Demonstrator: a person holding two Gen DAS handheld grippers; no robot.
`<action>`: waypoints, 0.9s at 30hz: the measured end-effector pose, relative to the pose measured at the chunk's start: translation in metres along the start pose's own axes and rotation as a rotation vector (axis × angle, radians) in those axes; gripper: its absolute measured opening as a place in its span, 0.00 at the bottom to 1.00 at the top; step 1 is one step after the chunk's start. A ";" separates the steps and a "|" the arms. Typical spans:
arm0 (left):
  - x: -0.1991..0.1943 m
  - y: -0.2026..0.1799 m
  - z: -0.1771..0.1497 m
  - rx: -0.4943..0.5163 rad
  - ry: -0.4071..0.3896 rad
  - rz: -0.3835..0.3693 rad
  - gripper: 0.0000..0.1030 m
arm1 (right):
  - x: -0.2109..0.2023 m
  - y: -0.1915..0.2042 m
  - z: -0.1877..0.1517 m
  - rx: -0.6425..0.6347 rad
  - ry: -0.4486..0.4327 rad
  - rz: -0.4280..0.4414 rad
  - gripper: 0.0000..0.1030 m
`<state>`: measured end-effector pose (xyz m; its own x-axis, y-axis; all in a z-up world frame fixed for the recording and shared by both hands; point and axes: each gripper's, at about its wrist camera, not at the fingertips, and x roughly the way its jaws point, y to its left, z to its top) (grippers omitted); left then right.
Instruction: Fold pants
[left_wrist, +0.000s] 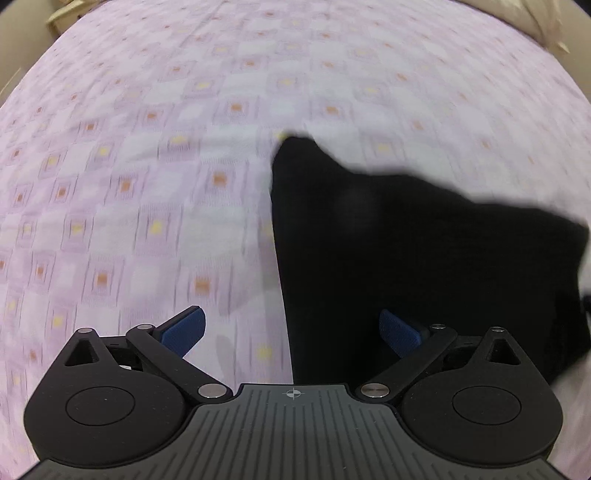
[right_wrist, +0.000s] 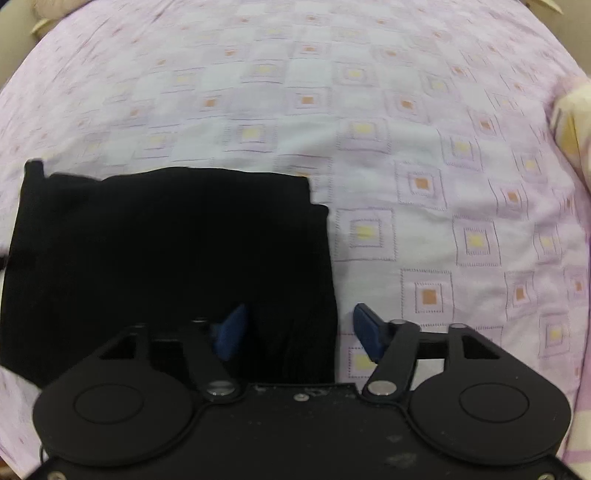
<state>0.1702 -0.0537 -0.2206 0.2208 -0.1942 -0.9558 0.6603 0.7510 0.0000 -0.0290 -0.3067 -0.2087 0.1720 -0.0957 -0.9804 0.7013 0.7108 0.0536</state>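
A lilac bedsheet (right_wrist: 424, 122) holds the folded black pants (right_wrist: 166, 251). The left gripper (left_wrist: 291, 332) and the right gripper (right_wrist: 299, 328) both gape empty, so the pants lie flat.

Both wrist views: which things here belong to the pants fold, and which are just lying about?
Job:
- black pants, folded into a block
- left tongs, open
- right tongs, open over the pants' edge

Lying about:
- lilac checked bedsheet
- yellow checked cloth, at the right edge

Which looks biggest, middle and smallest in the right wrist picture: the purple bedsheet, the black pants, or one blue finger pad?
1. Purple bedsheet, biggest.
2. Black pants.
3. Blue finger pad, smallest, even though it is nearest the camera.
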 end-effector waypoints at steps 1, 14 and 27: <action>-0.002 -0.001 -0.011 0.008 0.008 -0.003 0.99 | 0.000 -0.005 0.000 0.041 0.009 0.015 0.67; 0.004 0.027 -0.059 -0.083 0.073 -0.072 1.00 | -0.043 0.012 -0.012 0.033 -0.125 -0.074 0.69; 0.004 0.013 -0.065 -0.008 0.045 -0.078 1.00 | -0.091 0.023 -0.114 0.277 -0.145 -0.084 0.71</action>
<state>0.1328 -0.0039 -0.2432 0.1368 -0.2239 -0.9650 0.6686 0.7397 -0.0769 -0.1071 -0.2024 -0.1401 0.1887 -0.2582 -0.9475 0.8755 0.4813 0.0432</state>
